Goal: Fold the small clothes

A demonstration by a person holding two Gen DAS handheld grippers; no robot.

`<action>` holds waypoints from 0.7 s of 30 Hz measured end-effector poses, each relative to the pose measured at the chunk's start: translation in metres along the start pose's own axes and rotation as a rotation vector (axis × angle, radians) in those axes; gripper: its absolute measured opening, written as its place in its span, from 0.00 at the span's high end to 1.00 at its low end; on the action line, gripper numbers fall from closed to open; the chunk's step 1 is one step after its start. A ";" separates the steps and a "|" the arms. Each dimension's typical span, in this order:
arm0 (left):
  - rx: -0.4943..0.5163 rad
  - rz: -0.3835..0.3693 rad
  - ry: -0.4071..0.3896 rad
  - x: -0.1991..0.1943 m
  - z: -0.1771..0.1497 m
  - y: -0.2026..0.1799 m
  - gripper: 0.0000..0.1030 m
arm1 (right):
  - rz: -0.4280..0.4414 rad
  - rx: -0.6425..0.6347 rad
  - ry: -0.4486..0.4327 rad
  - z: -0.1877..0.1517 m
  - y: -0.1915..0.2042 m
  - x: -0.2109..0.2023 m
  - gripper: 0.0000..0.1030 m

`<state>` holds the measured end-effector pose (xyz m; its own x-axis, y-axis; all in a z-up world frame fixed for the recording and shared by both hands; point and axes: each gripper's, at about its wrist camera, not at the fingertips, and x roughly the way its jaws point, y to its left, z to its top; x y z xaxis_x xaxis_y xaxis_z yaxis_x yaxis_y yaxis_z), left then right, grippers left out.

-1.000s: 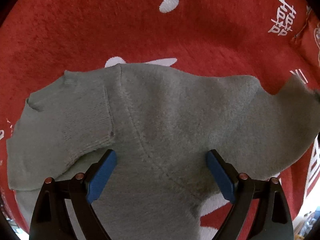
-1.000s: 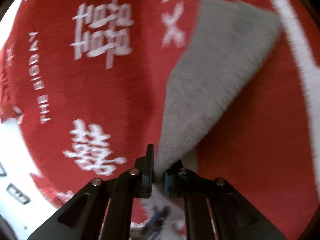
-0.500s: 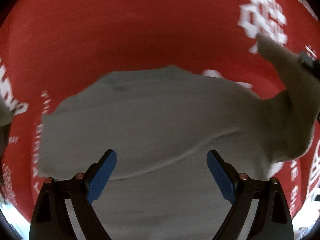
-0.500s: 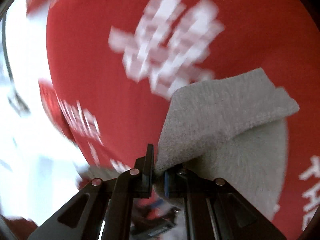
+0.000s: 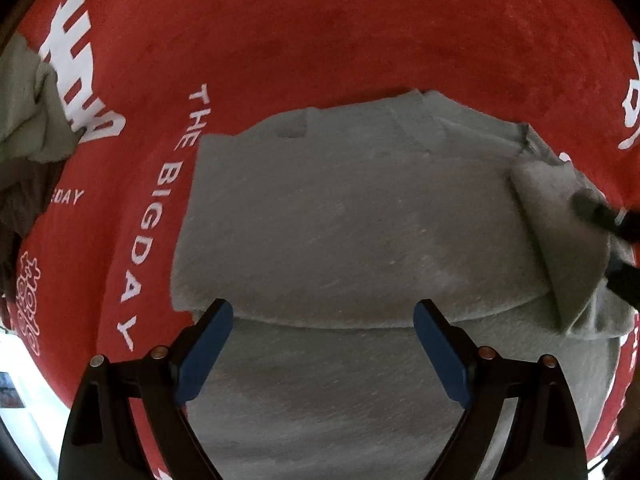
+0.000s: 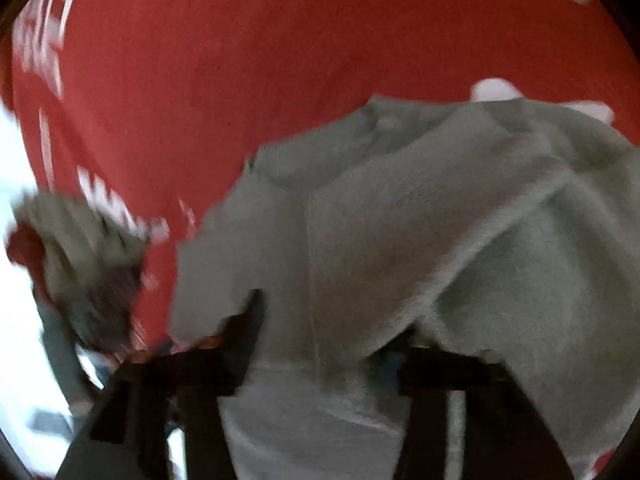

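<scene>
Red plush cloth covers the whole surface, its nap short and velvety, printed with white lettering that reads "THE BIGDAY" and blocky white characters. On it lies the grey sweater, a soft, fuzzy knit spread in a broad, roughly rectangular slab with one layer doubled over another, the upper layer's edge running as a shallow curved ridge across the near part. A sleeve is turned in over the body at the far right, forming a tapered flap with a rounded fold. At the far left edge sits a crumpled pile of greenish-grey and dark fabric, well apart from the sweater.

Over the near part of the sweater, the left gripper has its jaws spread wide, with blue pads clear of the knit on either side of the fold ridge and nothing between them. The right gripper is blurred; its dark fingers stand apart, with grey knit draped over and between them. Whether the cloth is pinched I cannot tell.
</scene>
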<state>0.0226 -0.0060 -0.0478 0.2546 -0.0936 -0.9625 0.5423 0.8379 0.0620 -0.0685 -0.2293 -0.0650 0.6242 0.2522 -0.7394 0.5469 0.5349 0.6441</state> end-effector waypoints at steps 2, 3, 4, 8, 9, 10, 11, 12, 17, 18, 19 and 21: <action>-0.011 -0.009 0.004 -0.003 -0.001 0.007 0.10 | 0.046 0.139 -0.056 0.005 -0.018 -0.010 0.45; -0.014 -0.011 0.003 -0.005 -0.002 0.010 0.10 | 0.073 0.203 -0.071 0.008 -0.025 -0.011 0.66; -0.018 -0.012 0.001 -0.007 -0.003 0.012 0.10 | 0.094 0.260 -0.080 0.010 -0.029 -0.011 0.95; -0.049 -0.015 -0.018 -0.013 -0.007 0.032 0.10 | 0.043 0.104 -0.101 0.020 0.008 -0.009 0.94; -0.059 -0.011 -0.018 -0.013 -0.009 0.037 0.10 | 0.028 -0.006 -0.091 0.025 0.034 -0.006 0.94; -0.067 -0.005 -0.017 -0.013 -0.011 0.041 0.10 | 0.022 -0.133 -0.066 0.023 0.060 0.001 0.94; -0.077 0.004 -0.012 -0.011 -0.013 0.047 0.10 | 0.013 -0.210 -0.044 0.019 0.077 0.007 0.94; -0.086 0.014 -0.006 -0.010 -0.015 0.052 0.10 | -0.012 -0.335 -0.006 0.012 0.100 0.020 0.94; -0.148 0.045 0.032 -0.005 -0.025 0.077 0.10 | -0.126 -0.723 0.206 -0.044 0.151 0.089 0.80; -0.153 0.047 0.034 -0.006 -0.025 0.081 0.10 | -0.179 -0.775 0.240 -0.056 0.150 0.101 0.62; -0.156 0.043 0.031 -0.007 -0.024 0.083 0.10 | -0.220 -0.812 0.263 -0.066 0.152 0.109 0.55; -0.155 0.010 0.019 -0.011 -0.019 0.085 0.10 | -0.196 -0.797 0.254 -0.072 0.147 0.100 0.55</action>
<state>0.0505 0.0762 -0.0371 0.2435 -0.0758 -0.9669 0.4096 0.9117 0.0317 0.0343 -0.0675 -0.0580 0.3639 0.2181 -0.9056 0.0170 0.9705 0.2406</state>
